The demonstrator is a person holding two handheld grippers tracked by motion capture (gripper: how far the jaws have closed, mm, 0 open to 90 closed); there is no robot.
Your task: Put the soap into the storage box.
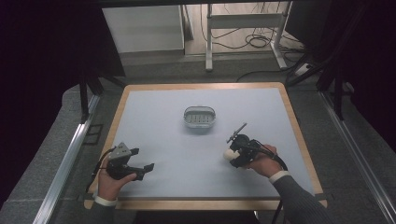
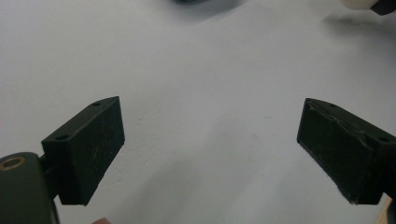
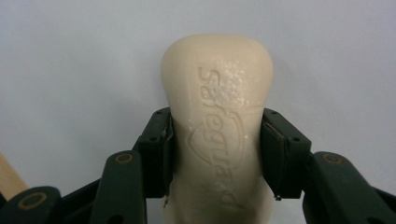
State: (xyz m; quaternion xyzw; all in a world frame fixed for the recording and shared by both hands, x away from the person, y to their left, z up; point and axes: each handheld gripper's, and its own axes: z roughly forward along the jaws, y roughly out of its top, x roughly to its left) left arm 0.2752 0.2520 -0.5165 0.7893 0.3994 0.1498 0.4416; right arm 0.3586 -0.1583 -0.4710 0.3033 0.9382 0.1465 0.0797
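A cream bar of soap [image 3: 217, 126] with embossed lettering sits between the jaws of my right gripper [image 3: 217, 154], which is shut on its sides. In the high view the soap [image 1: 228, 153] pokes out left of the right gripper [image 1: 236, 154], low over the table at right of centre. A small grey soap dish [image 1: 199, 117] with a ribbed floor stands in the middle of the table, beyond both grippers. My left gripper [image 1: 141, 159] hovers at the front left, open, its jaws wide apart over bare table [image 2: 210, 126] with nothing between them.
The pale blue tabletop [image 1: 177, 154] has a wooden rim [image 1: 299, 135]. Metal rails run along both sides. Behind the table are a desk frame [image 1: 243, 28] and loose cables on the floor.
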